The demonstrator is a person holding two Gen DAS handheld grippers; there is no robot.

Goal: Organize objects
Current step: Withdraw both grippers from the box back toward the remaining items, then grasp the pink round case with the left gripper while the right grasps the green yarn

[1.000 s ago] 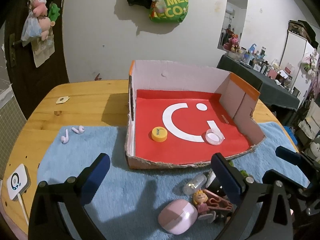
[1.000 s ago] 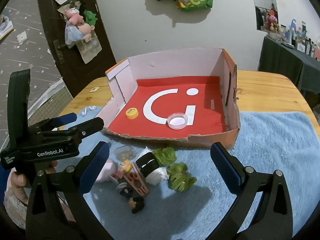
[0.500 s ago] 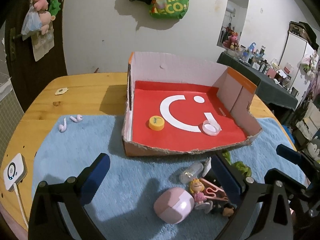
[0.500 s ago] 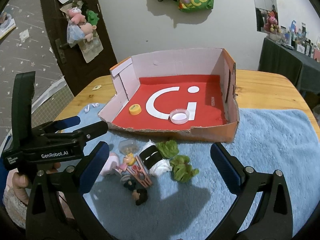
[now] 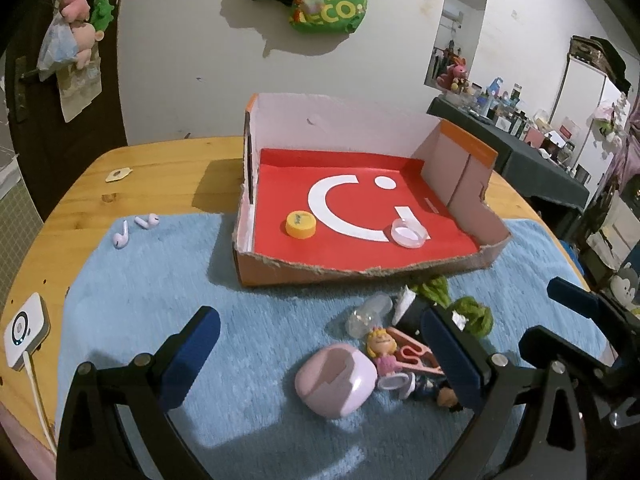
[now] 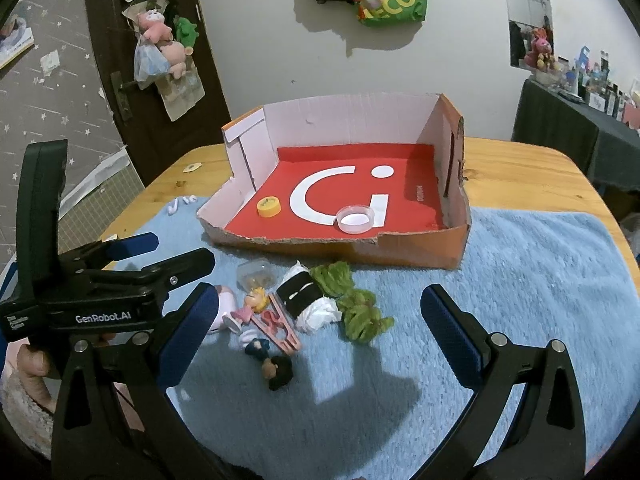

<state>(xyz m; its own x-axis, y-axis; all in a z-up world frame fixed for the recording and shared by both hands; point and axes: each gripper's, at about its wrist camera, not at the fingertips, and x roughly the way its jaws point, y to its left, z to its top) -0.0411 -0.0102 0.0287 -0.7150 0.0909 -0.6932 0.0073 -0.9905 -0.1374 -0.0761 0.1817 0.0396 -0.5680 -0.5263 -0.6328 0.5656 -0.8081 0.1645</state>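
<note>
A torn cardboard box [image 5: 360,268] [image 6: 420,248] with a red floor holds a yellow cap [image 5: 300,224] [image 6: 268,206] and a clear round lid [image 5: 408,234] [image 6: 354,219]. In front of it on the blue towel [image 5: 140,288] lies a small pile: a pink earbud case [image 5: 336,380], a blonde doll [image 5: 382,350] [image 6: 256,300], a pink clip [image 6: 280,326], a clear capsule [image 6: 256,274], a black-and-white roll [image 6: 304,298], green fuzzy pieces [image 6: 360,312] and a dark-haired figure [image 6: 276,368]. My left gripper [image 5: 320,352] is open above the pink case. My right gripper [image 6: 320,330] is open over the pile.
Two pink earbuds [image 5: 134,228] lie at the towel's far left. A white charger [image 5: 24,330] with a cable sits at the wooden table's [image 5: 160,164] left edge. A hand [image 6: 28,364] holds the left gripper. A dark cluttered table [image 6: 580,128] stands far right.
Both grippers have drawn back and risen a little, so the box and the pile sit farther up the views. Both stay open; nothing was picked up.
</note>
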